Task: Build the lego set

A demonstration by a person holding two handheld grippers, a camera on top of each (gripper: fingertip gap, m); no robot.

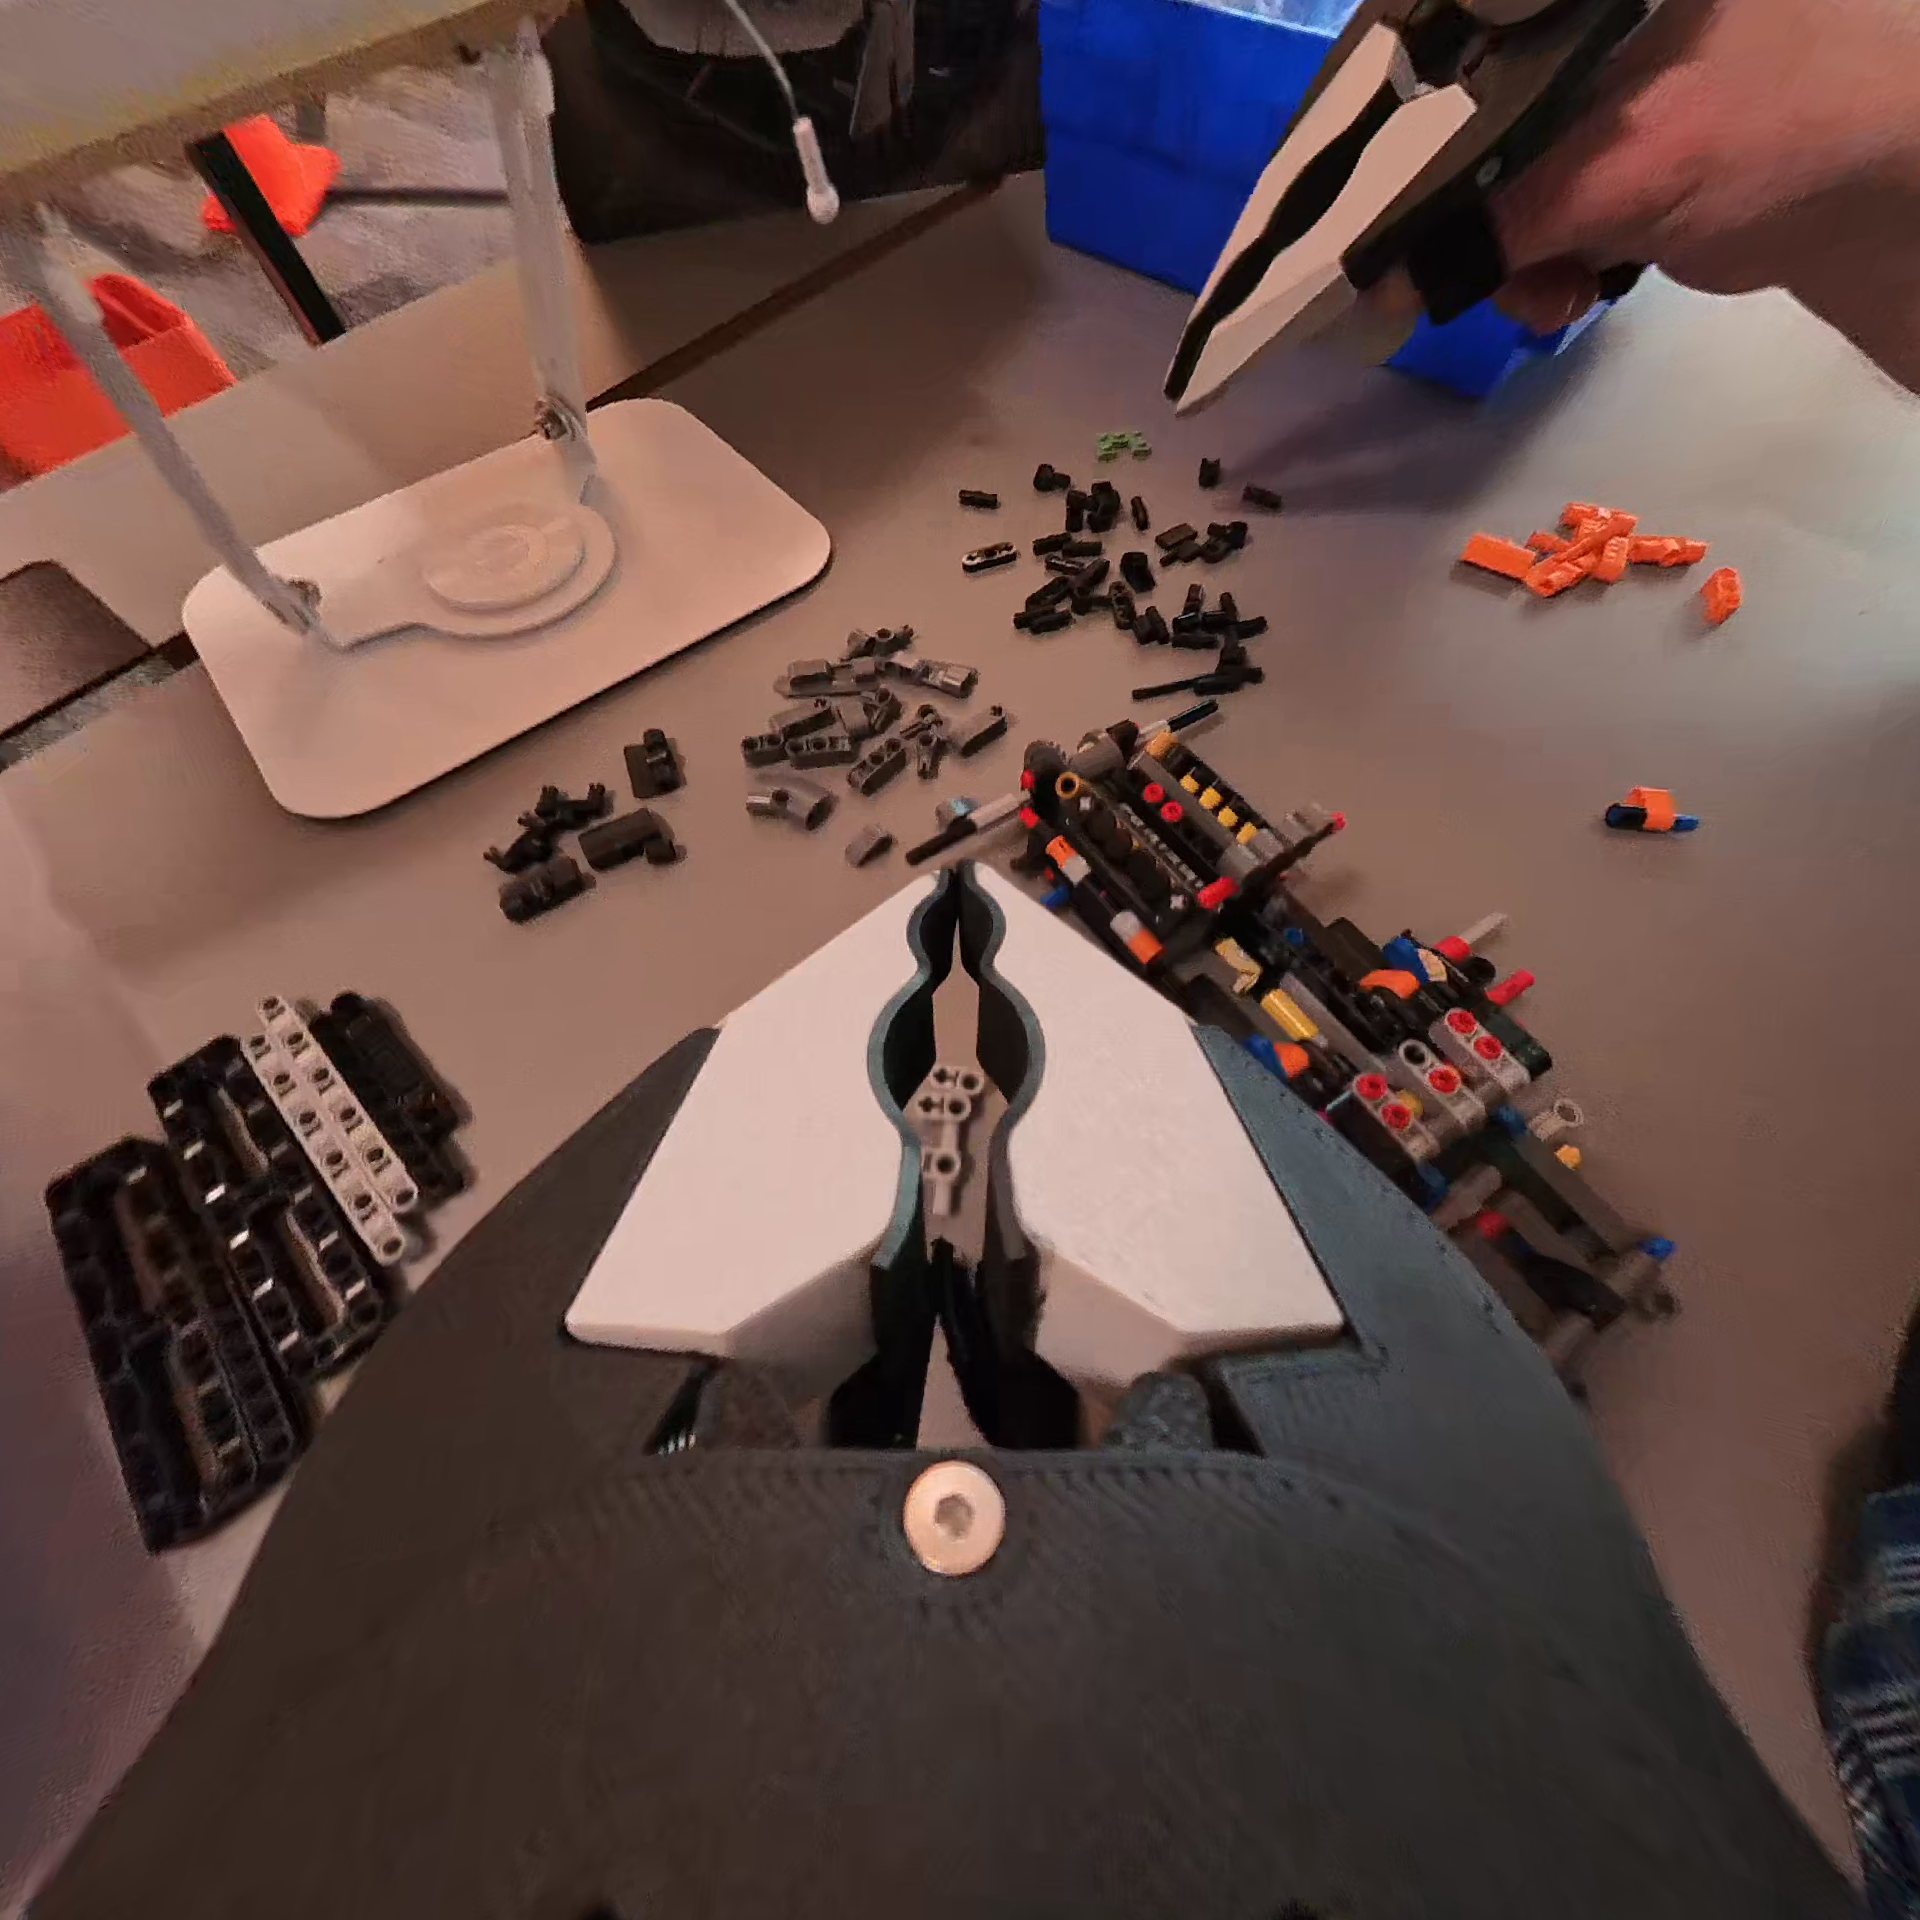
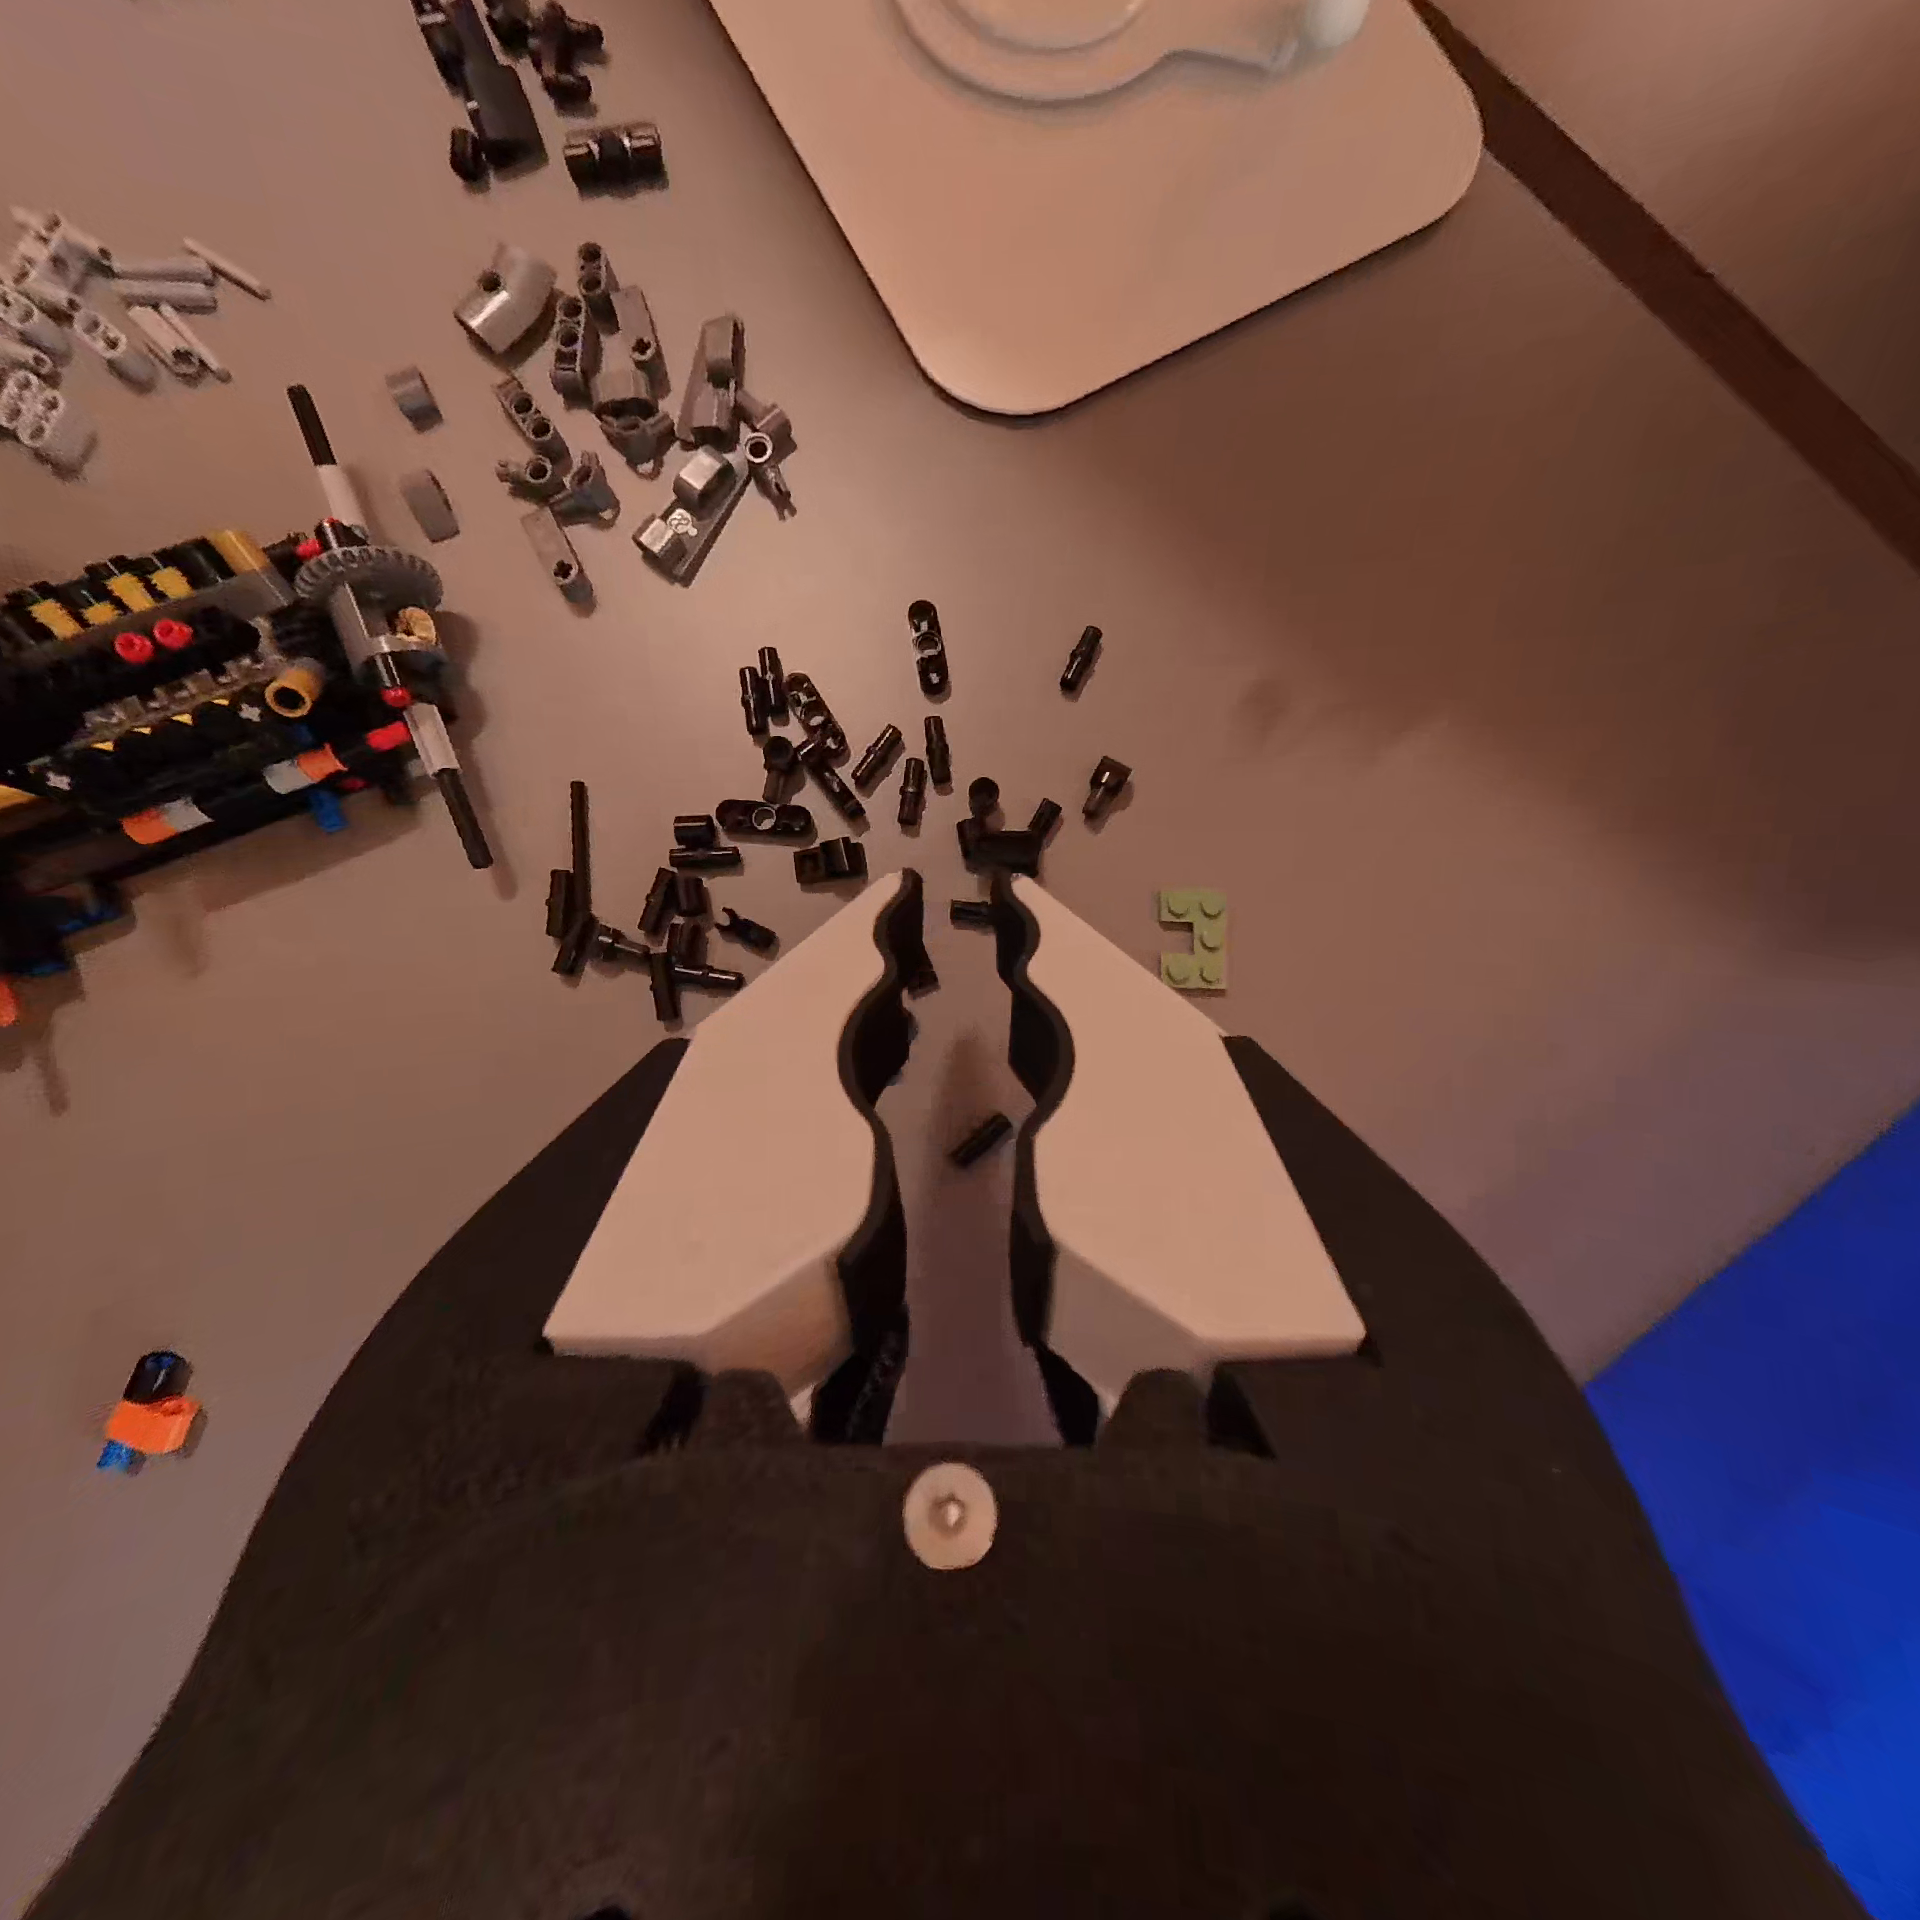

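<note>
The partly built lego model (image 1: pixel 1247 935), black with red, yellow and orange parts, lies on the brown table just right of my left gripper (image 1: pixel 956 883). That gripper's fingertips are pressed together and nothing shows between them. Small light grey pieces (image 1: pixel 951 1122) lie on the table under its fingers. My right gripper (image 2: pixel 956 888) is slightly open and empty, hovering over a scatter of black pins (image 2: pixel 810 790). One pin (image 2: pixel 971 912) lies on the table by its right finger. The right gripper also shows in the left wrist view (image 1: pixel 1195 390), raised above the pins (image 1: pixel 1143 571). The model's geared end shows in the right wrist view (image 2: pixel 156 686).
Dark grey pieces (image 1: pixel 862 717) (image 2: pixel 613 384), orange pieces (image 1: pixel 1590 551), a green plate (image 2: pixel 1195 935), black and light grey beams (image 1: pixel 208 1247) and a small orange-blue assembly (image 1: pixel 1652 810) lie around. A white stand base (image 1: pixel 499 603) and a blue bin (image 1: pixel 1164 135) stand at the back. The gap from one gripper's tips to the other's is roughly 25 centimeters. From the right gripper's tips to the pin (image 2: pixel 971 912) is close to 4 centimeters. It turns up in the left wrist view (image 1: pixel 1139 521) as well.
</note>
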